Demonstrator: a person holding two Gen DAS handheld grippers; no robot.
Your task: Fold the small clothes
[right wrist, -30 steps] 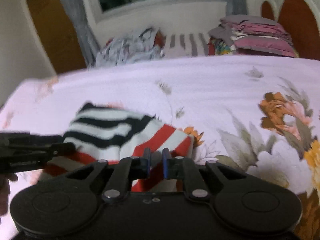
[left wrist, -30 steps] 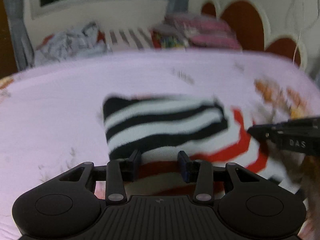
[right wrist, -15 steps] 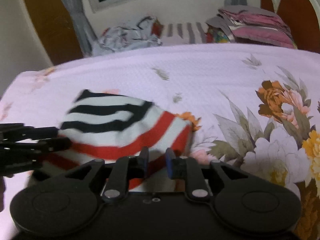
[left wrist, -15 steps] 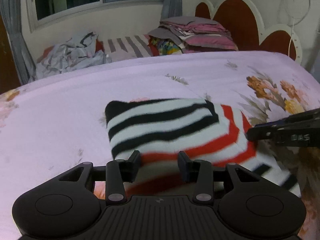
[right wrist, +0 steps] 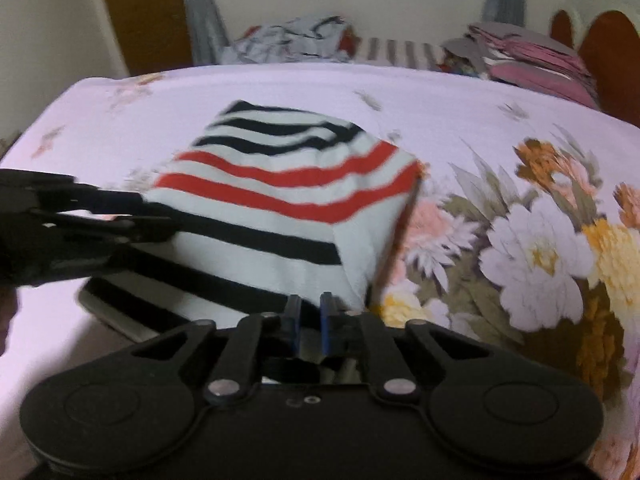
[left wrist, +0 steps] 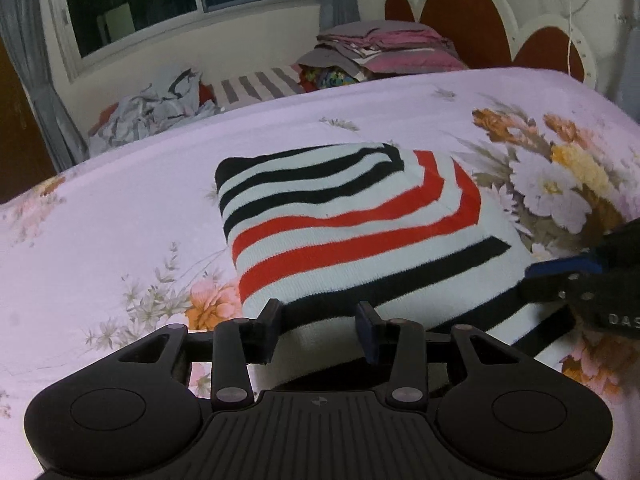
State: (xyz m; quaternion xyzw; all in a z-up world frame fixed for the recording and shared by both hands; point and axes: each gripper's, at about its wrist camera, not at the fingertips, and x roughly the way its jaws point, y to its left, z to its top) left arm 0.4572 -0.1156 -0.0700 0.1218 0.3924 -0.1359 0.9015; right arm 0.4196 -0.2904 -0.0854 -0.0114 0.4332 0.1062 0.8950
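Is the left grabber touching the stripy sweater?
Cannot tell. In the left wrist view the left gripper has open jaws at the striped sweater's near edge, but no contact or gap shows plainly.

The left gripper (left wrist: 318,330) is low near the near edge of the bed, and its two fingers stand wide apart with an open gap between them. The right gripper (right wrist: 310,320) has its fingers almost together, only a narrow slit between the blue pads (right wrist: 326,322). It is not clear if cloth is pinched between them.
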